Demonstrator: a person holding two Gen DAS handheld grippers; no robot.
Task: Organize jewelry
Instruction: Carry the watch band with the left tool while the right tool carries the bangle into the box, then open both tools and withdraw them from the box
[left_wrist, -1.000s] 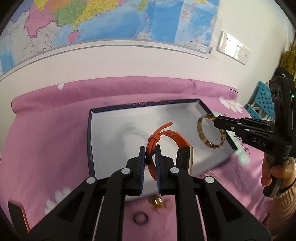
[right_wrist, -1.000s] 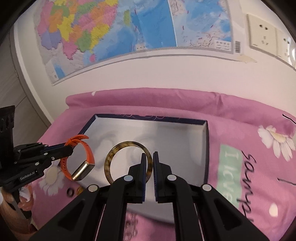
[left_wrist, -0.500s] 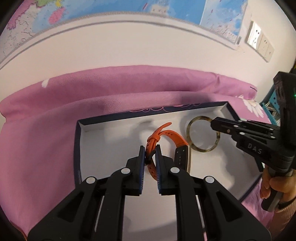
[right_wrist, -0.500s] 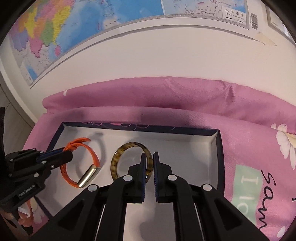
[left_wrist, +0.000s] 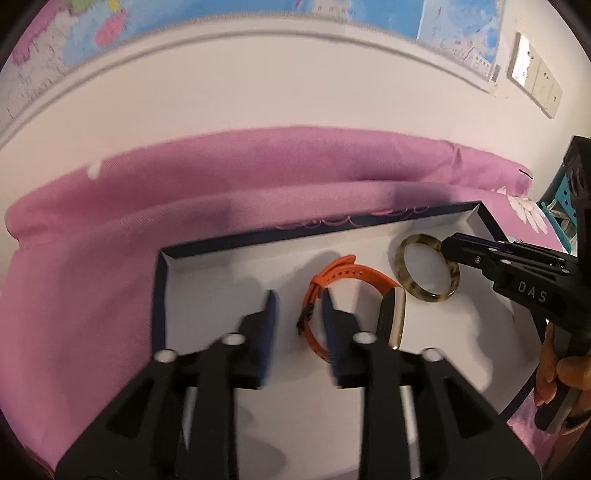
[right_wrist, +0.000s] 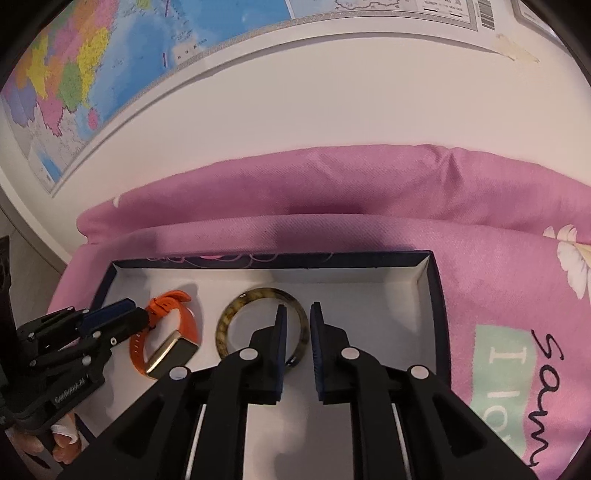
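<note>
An orange watch band with a gold case (left_wrist: 354, 295) lies in the white tray with a dark blue rim (left_wrist: 207, 295). My left gripper (left_wrist: 297, 314) is open, its right finger beside the strap. A tortoiseshell bangle (left_wrist: 428, 271) lies in the tray right of the watch. In the right wrist view my right gripper (right_wrist: 295, 325) is open, its fingers spread around the bangle's (right_wrist: 236, 314) right side. The watch (right_wrist: 173, 336) and the left gripper (right_wrist: 122, 321) show at left in the tray (right_wrist: 424, 295).
The tray rests on a pink flowered cloth (right_wrist: 480, 258) that bunches up against a white wall with a map (right_wrist: 110, 55). A wall socket (left_wrist: 532, 81) is at the upper right. Blue crates (left_wrist: 561, 214) stand at the far right.
Both grippers have opened and let go: the watch and the bangle, held above the tray before, now lie in it. Both grippers came lower and closer to the tray.
</note>
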